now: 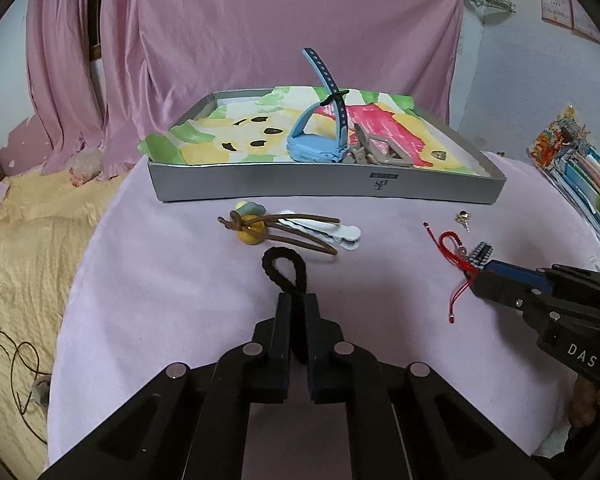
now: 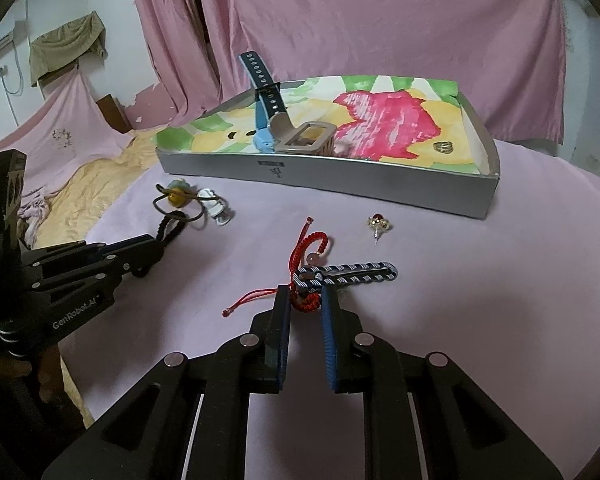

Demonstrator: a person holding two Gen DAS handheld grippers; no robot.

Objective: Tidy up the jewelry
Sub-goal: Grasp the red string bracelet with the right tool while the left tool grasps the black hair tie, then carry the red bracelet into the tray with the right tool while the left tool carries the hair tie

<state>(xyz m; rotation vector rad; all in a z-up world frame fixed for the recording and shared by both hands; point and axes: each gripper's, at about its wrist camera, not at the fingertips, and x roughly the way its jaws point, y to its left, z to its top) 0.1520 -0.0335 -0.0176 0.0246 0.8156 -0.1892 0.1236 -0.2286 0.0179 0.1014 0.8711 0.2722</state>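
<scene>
— What do the left tongs [image 1: 296, 306] hold?
— One black hair tie [image 1: 286, 270], pinched, its loop pointing straight ahead toward the tray [image 1: 324, 188].
— And the right tongs [image 2: 305, 300]?
— Narrowly spread around one red cord bracelet [image 2: 309, 246]; one striped hair clip [image 2: 350, 273] lies crosswise just beyond. Farther: one earring [image 2: 378, 224], then one blue watch [image 2: 262, 92], strap upright, in the tray.

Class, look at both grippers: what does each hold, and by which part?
The left gripper is shut on the black hair tie, pinching one end of its loop. The right gripper straddles the red bracelet near its knotted part, jaws apart, not yet gripping.
</scene>
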